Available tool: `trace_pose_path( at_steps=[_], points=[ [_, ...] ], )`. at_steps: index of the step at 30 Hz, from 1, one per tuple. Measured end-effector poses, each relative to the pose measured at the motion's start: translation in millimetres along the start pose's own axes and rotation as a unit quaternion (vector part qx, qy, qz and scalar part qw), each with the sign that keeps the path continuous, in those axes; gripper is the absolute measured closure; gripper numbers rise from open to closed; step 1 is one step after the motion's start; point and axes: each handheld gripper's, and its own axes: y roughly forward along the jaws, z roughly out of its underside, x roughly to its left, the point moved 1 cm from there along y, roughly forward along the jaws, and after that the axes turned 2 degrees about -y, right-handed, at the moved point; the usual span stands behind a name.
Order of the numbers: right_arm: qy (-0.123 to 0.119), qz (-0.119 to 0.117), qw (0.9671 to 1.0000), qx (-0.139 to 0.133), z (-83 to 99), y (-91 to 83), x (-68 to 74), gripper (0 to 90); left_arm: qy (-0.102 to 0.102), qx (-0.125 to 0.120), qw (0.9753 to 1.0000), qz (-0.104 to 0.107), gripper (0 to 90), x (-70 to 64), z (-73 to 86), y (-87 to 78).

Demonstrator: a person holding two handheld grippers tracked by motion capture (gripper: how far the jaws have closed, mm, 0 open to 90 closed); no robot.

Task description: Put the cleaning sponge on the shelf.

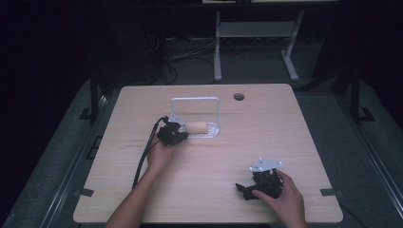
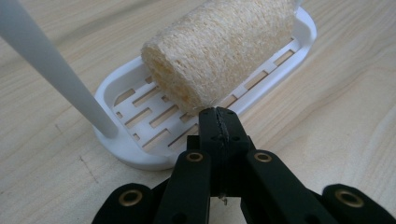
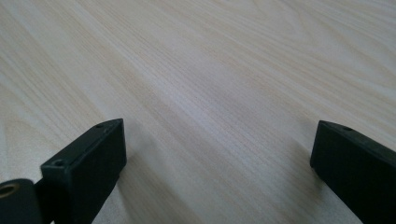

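A tan loofah roll [image 1: 197, 127] [image 2: 224, 46] lies on its side in a white slotted soap tray [image 1: 212, 134] [image 2: 140, 156] with a tall white loop handle [image 1: 195, 99] [image 2: 46, 65]. My left gripper [image 1: 182, 131] [image 2: 218, 116] is shut, its jaws pressed together, with the tips right at the loofah's near lower end above the tray rim. I cannot tell whether any fibre is pinched. My right gripper [image 1: 242, 190] [image 3: 217, 154] rests low over bare wood near the table's front right, open, with nothing between its jaws.
The light wooden table [image 1: 266, 142] has a round cable hole [image 1: 238, 97] near its far edge. Beyond it stand the white legs of another desk [image 1: 217, 52] and cables on a dark floor. The left gripper's cable [image 1: 145, 152] trails along the forearm.
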Motion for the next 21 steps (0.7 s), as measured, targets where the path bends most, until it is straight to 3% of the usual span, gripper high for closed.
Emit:
trace_pose_path(
  at_steps=[13, 17, 21],
  points=[
    [0.0, 0.0, 1.0, 0.0, 0.0, 0.0, 0.0, 3.2, 0.008, -0.002, 0.9998, 0.016, 84.8, -4.8, 1.5, -12.5],
    [0.0, 0.0, 1.0, 0.0, 0.0, 0.0, 0.0, 3.2, 0.008, -0.004, 0.9997, 0.021, 76.4, -7.3, 2.5, -21.6],
    [0.0, 0.001, 1.0, 0.0, -0.1, 0.1, -0.2, 3.2, 0.007, -0.007, 0.9997, 0.023, 60.9, -6.5, 5.1, -30.1]
  ],
)
